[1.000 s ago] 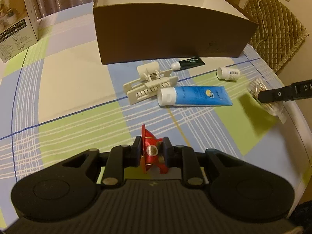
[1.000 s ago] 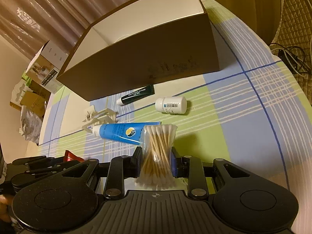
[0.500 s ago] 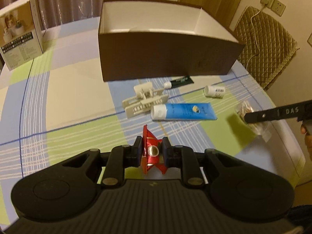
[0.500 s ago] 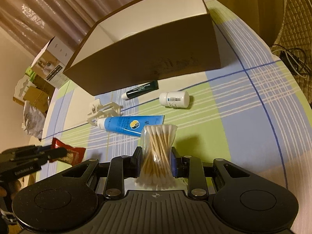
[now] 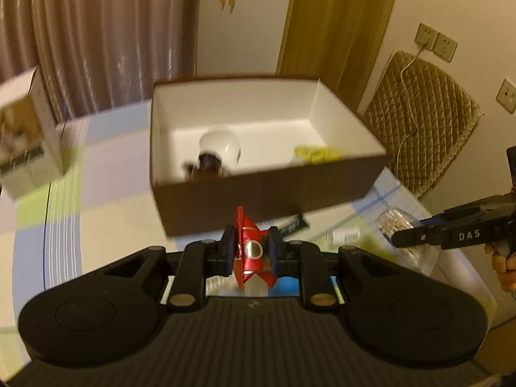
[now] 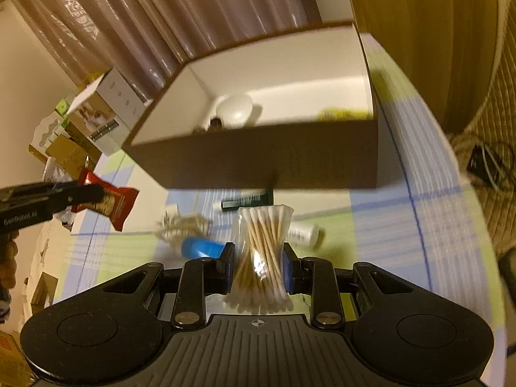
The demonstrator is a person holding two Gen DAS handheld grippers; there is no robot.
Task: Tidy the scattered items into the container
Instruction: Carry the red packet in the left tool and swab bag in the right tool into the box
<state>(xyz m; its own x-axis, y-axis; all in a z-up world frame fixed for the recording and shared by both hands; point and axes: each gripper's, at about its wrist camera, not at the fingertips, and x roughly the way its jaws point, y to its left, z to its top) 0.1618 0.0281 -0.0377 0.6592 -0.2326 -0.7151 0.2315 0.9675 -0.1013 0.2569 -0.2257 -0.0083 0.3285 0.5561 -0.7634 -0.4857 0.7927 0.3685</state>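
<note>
My left gripper is shut on a red foil packet, held in the air in front of the brown box. A clear bag of cotton swabs is clamped in my right gripper, also lifted, facing the same brown box. The box is white inside and holds a white rounded object and a yellow item. In the right wrist view the left gripper shows at the left with the red packet. On the cloth below lie a blue tube, a cream clip, a dark green tube and a small white bottle.
A white printed carton stands left of the box on the checked tablecloth. A quilted chair back with a cable is at the right, beyond the table edge. Curtains hang behind. A hand holds the right gripper.
Both grippers have risen with their loads, the left one more. Both views now look over the box's front wall into its white inside. The items on the cloth have dropped low in the frames.
</note>
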